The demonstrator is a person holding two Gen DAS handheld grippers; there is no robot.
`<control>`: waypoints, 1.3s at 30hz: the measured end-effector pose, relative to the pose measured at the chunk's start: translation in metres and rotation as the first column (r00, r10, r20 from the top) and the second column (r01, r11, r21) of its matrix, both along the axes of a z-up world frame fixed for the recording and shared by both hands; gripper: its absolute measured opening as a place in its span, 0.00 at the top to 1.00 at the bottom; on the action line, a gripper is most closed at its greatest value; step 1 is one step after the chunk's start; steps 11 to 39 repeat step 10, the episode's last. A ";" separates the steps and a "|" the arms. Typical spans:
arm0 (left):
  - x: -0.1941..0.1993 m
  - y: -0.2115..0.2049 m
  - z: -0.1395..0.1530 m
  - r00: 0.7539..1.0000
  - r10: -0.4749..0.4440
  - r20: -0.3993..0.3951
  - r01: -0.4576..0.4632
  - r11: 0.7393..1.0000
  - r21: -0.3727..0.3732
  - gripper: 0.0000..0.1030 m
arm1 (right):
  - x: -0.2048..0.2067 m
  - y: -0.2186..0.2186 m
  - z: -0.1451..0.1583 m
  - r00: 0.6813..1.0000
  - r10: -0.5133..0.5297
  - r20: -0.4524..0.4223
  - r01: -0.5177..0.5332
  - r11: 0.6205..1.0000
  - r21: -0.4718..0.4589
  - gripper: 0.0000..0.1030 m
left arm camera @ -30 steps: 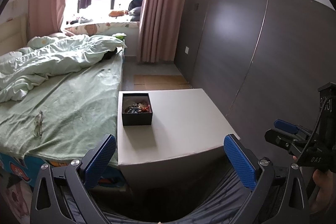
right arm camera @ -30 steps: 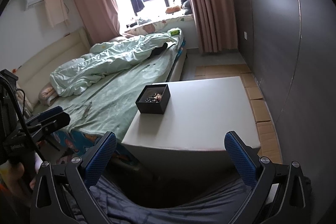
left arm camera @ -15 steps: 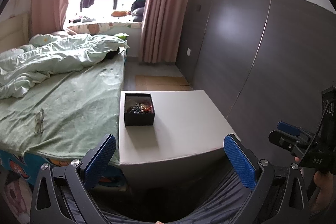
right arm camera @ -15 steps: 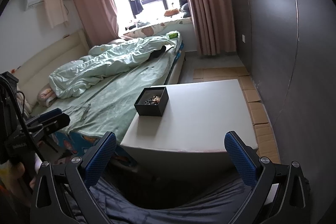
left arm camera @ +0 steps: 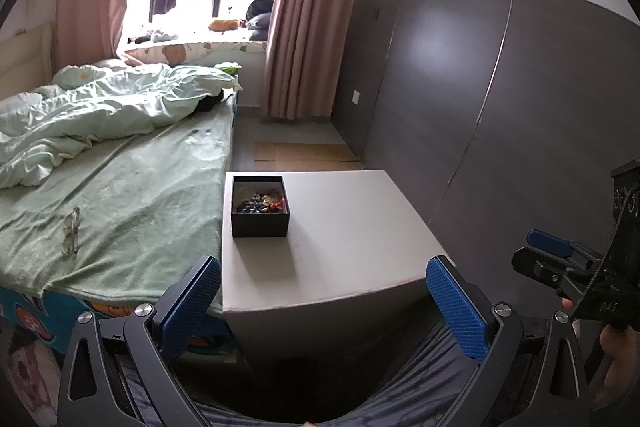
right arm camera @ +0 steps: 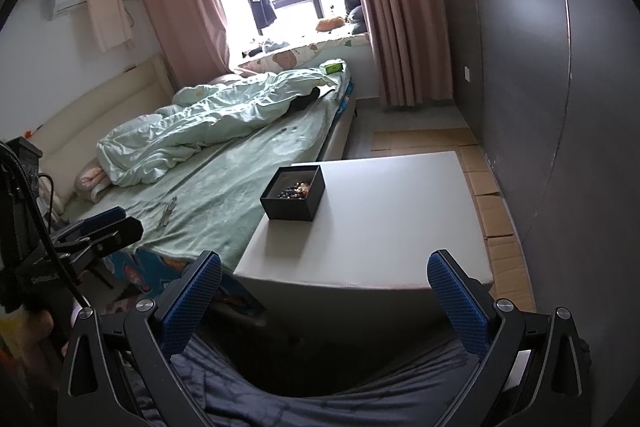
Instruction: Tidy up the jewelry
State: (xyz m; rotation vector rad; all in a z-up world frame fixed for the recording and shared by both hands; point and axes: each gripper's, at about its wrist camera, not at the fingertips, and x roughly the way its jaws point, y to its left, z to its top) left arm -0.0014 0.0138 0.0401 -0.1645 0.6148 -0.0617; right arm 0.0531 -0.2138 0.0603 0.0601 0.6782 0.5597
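A small black open box (left arm camera: 260,213) holding a tangle of beaded jewelry (left arm camera: 262,203) sits near the left edge of a white square table (left arm camera: 340,239). It also shows in the right wrist view (right arm camera: 293,192). My left gripper (left arm camera: 322,301) is open and empty, held well short of the table's near edge. My right gripper (right arm camera: 325,297) is also open and empty, in front of the table. Each gripper shows at the edge of the other's view: the right one (left arm camera: 560,259) and the left one (right arm camera: 100,227).
A bed with green sheets (left arm camera: 120,187) and a rumpled quilt (left arm camera: 100,111) adjoins the table's left side; a pair of glasses (left arm camera: 71,231) lies on it. A dark panelled wall (left arm camera: 500,115) runs along the right. Cardboard (right arm camera: 488,195) covers the floor beside the table.
Both views have shifted slightly as the grippers drift; the box and table sit a little differently in frame. Both grippers stay open and empty.
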 end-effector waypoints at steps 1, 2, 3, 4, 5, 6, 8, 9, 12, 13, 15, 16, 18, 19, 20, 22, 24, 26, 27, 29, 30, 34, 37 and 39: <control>0.000 -0.001 0.000 1.000 0.003 0.005 -0.003 1.000 0.007 0.00 | 0.000 0.000 0.000 1.000 0.000 0.000 0.000 1.000 -0.002 0.00; -0.001 -0.002 0.000 1.000 0.011 0.011 -0.012 1.000 0.024 0.00 | 0.000 0.000 -0.001 1.000 -0.001 0.000 0.001 1.000 -0.005 0.00; -0.001 -0.002 0.000 1.000 0.014 0.012 -0.014 0.999 0.033 0.00 | 0.001 0.000 -0.001 1.000 -0.003 -0.002 0.003 1.000 -0.008 0.00; -0.001 -0.003 0.000 1.000 0.012 0.013 -0.012 0.999 0.038 0.00 | 0.001 0.000 -0.003 1.000 -0.003 -0.005 0.003 1.000 -0.009 0.00; -0.001 -0.002 0.000 1.000 0.010 0.013 -0.011 0.999 0.036 0.00 | 0.002 0.000 -0.004 1.000 -0.004 -0.007 0.003 1.000 -0.009 0.00; -0.002 -0.002 0.000 1.000 0.012 0.013 -0.012 0.999 0.033 0.00 | 0.002 -0.001 -0.004 1.000 -0.004 -0.010 0.004 1.000 -0.009 0.00; -0.002 -0.001 0.000 1.000 0.019 0.017 -0.020 0.999 0.031 0.00 | 0.002 0.000 -0.005 1.000 -0.004 -0.011 0.004 1.000 -0.011 0.00; -0.003 0.000 0.000 1.000 0.024 0.021 -0.024 0.999 0.032 0.00 | 0.002 0.000 -0.005 1.000 -0.003 -0.011 0.003 1.000 -0.010 0.00; -0.003 0.000 0.000 0.999 0.028 0.025 -0.029 0.999 0.034 0.00 | 0.002 0.000 -0.005 1.000 -0.004 -0.011 0.004 1.000 -0.010 0.00; -0.003 0.000 0.000 0.999 0.028 0.025 -0.029 0.999 0.034 0.00 | 0.002 0.000 -0.005 1.000 -0.004 -0.011 0.004 1.000 -0.010 0.00; -0.003 0.000 0.000 0.999 0.028 0.025 -0.029 0.999 0.034 0.00 | 0.002 0.000 -0.005 1.000 -0.004 -0.011 0.004 1.000 -0.010 0.00; -0.003 0.000 0.000 0.999 0.028 0.025 -0.029 0.999 0.034 0.00 | 0.002 0.000 -0.005 1.000 -0.004 -0.011 0.004 1.000 -0.010 0.00; -0.003 0.000 0.000 0.999 0.028 0.025 -0.029 0.999 0.034 0.00 | 0.002 0.000 -0.005 1.000 -0.004 -0.011 0.004 1.000 -0.010 0.00; -0.003 0.000 0.000 0.999 0.028 0.025 -0.029 0.999 0.034 0.00 | 0.002 0.000 -0.005 1.000 -0.004 -0.011 0.004 1.000 -0.010 0.00; -0.003 0.000 0.000 0.999 0.028 0.025 -0.029 0.999 0.034 0.00 | 0.002 0.000 -0.005 1.000 -0.004 -0.011 0.004 1.000 -0.010 0.00; -0.003 0.000 0.000 0.999 0.028 0.025 -0.029 0.999 0.034 0.00 | 0.002 0.000 -0.005 1.000 -0.004 -0.011 0.004 1.000 -0.010 0.00; -0.003 0.000 0.000 0.999 0.028 0.025 -0.029 0.999 0.034 0.00 | 0.002 0.000 -0.005 1.000 -0.004 -0.011 0.004 1.000 -0.010 0.00; -0.003 0.000 0.000 0.999 0.028 0.025 -0.029 0.999 0.034 0.00 | 0.002 0.000 -0.005 1.000 -0.004 -0.011 0.004 1.000 -0.010 0.00; -0.003 0.000 0.000 0.999 0.028 0.025 -0.029 0.999 0.034 0.00 | 0.002 0.000 -0.005 1.000 -0.004 -0.011 0.004 1.000 -0.010 0.00; -0.003 0.000 0.000 0.999 0.028 0.025 -0.029 0.999 0.034 0.00 | 0.002 0.000 -0.005 1.000 -0.004 -0.011 0.004 1.000 -0.010 0.00; -0.003 0.000 0.000 0.999 0.028 0.025 -0.029 0.999 0.034 0.00 | 0.002 0.000 -0.005 1.000 -0.004 -0.011 0.004 1.000 -0.010 0.00; -0.003 0.000 0.000 0.999 0.028 0.025 -0.029 0.999 0.034 0.00 | 0.002 0.000 -0.005 1.000 -0.004 -0.011 0.004 1.000 -0.010 0.00; -0.003 0.000 0.000 0.999 0.028 0.025 -0.029 0.999 0.034 0.00 | 0.002 0.000 -0.005 1.000 -0.004 -0.011 0.004 1.000 -0.010 0.00; -0.003 0.000 0.000 0.999 0.028 0.025 -0.029 0.999 0.034 0.00 | 0.002 0.000 -0.005 1.000 -0.004 -0.011 0.004 1.000 -0.010 0.00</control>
